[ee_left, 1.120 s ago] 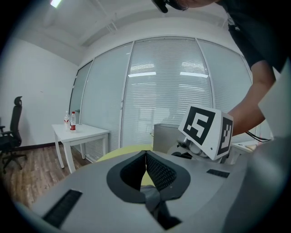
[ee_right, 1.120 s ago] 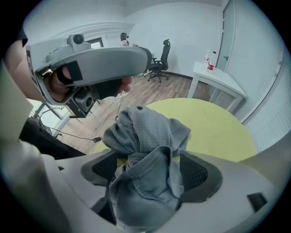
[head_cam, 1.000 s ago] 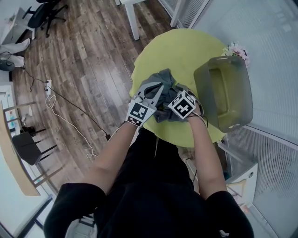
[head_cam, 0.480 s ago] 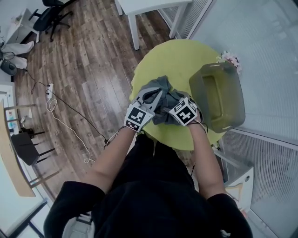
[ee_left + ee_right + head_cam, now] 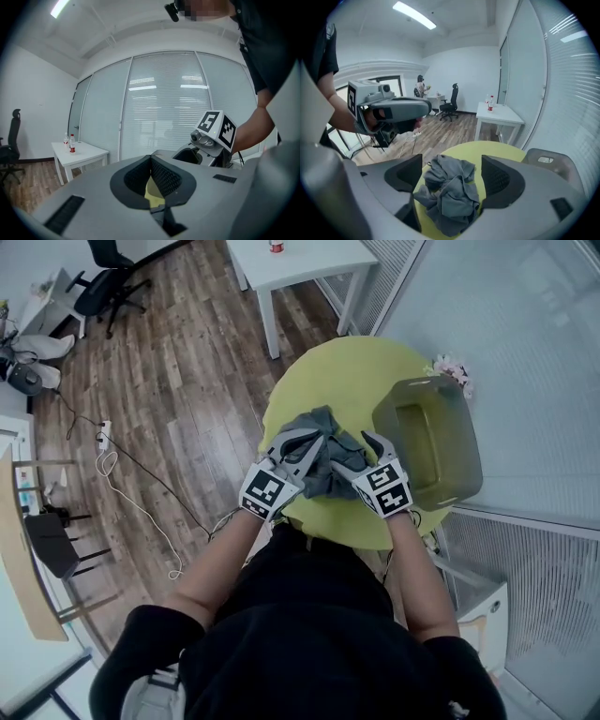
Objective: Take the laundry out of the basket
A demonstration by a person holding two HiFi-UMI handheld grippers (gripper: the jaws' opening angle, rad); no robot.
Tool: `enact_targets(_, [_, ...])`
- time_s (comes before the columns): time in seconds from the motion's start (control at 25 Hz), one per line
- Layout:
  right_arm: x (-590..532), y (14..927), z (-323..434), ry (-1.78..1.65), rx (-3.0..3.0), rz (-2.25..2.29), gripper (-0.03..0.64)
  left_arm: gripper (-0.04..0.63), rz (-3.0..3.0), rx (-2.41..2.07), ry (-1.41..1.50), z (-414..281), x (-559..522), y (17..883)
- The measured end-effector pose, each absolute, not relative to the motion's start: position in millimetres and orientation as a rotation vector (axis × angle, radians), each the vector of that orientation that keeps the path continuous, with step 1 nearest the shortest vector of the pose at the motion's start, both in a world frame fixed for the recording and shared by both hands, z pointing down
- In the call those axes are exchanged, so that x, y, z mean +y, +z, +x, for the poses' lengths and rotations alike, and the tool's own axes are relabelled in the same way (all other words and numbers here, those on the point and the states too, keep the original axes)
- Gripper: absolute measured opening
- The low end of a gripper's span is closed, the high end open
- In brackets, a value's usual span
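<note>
The crumpled grey garment (image 5: 450,197) lay at the tabletop's (image 5: 347,371) near edge, outside the basket (image 5: 469,456), beneath the spread right tongs (image 5: 452,165). The left tongs (image 5: 151,159) were pressed together, empty. Soft and light, it would probably pinch best at a raised fold.

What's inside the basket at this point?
Only the bare bottom shows inside the basket; no laundry is visible. Its near wall may hide a corner from the head view. The grey garment lies outside it, on the yellow table.

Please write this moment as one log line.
left gripper shut, empty | right gripper open over grey garment | garment on yellow table | basket empty
</note>
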State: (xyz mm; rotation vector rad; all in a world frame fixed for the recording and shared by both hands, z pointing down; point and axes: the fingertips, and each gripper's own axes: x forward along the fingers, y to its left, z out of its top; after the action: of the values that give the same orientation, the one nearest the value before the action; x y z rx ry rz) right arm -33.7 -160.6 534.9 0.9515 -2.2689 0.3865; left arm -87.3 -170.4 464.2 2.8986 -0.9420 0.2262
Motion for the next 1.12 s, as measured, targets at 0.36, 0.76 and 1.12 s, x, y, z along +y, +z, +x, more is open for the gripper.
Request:
enact_targets(0.36, [-148,440,-20,0.302,-2.579,1.143,0.407,0.009,2.936,-0.954,0.174,-83,-150,413])
enact_targets(0.76, [-127,376,-11,0.129,-2.758,1.247,0.170,0.009,2.972,-0.918,0.119,-65,-130,379])
enact_targets(1.12, [-119,348,-2,0.040,-2.826,1.310,0.023,0.009,2.995,-0.889,0.090,-51,-117,361])
